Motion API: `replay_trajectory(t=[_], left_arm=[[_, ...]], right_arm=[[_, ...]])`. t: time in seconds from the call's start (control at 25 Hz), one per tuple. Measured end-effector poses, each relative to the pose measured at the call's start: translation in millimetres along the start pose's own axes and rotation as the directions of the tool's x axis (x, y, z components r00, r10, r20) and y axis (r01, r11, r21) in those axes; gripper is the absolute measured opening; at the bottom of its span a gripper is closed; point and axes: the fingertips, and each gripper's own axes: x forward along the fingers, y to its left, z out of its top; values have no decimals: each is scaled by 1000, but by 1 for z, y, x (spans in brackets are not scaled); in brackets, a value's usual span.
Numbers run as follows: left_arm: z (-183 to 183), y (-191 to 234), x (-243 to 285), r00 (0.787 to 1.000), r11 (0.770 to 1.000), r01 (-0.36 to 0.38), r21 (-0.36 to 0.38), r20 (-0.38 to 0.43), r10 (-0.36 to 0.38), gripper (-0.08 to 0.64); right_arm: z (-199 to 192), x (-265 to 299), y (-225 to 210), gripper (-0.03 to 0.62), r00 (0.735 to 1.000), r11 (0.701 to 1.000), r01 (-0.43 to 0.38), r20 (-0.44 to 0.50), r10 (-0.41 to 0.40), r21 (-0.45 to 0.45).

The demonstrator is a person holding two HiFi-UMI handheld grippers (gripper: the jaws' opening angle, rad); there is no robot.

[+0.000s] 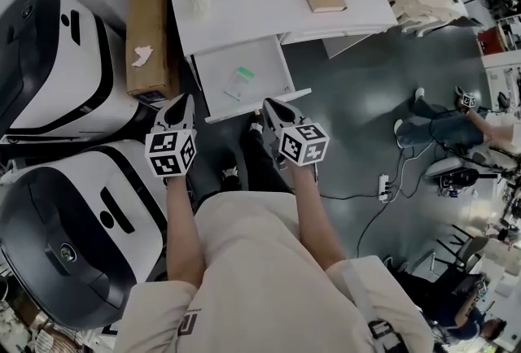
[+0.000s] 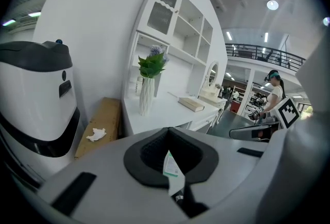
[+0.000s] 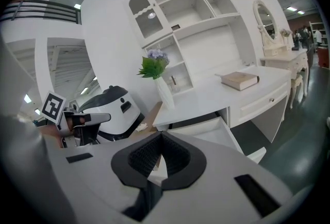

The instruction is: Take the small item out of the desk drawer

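The drawer (image 1: 216, 71) is open so we can reach in. The little packet (image 1: 238, 83) lies inside. Our left gripper (image 1: 186, 98) and right gripper (image 1: 268, 102) hang just in front of it, both squeezed shut and empty.

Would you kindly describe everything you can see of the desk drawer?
The drawer is white, shallow and rectangular, seemingly painted wood. It is pulled well out from under the white desk, towards the person. Inside lies one small flat packet with green print; the rest is bare.
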Motion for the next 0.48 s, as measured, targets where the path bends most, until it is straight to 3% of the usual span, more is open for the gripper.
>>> replay_trajectory(t=[0.48], left_arm=[[13, -23, 112, 995, 998, 36, 53, -98, -31, 17]], right_arm=[[36, 48, -74, 25, 999, 1000, 21, -50, -22, -11]])
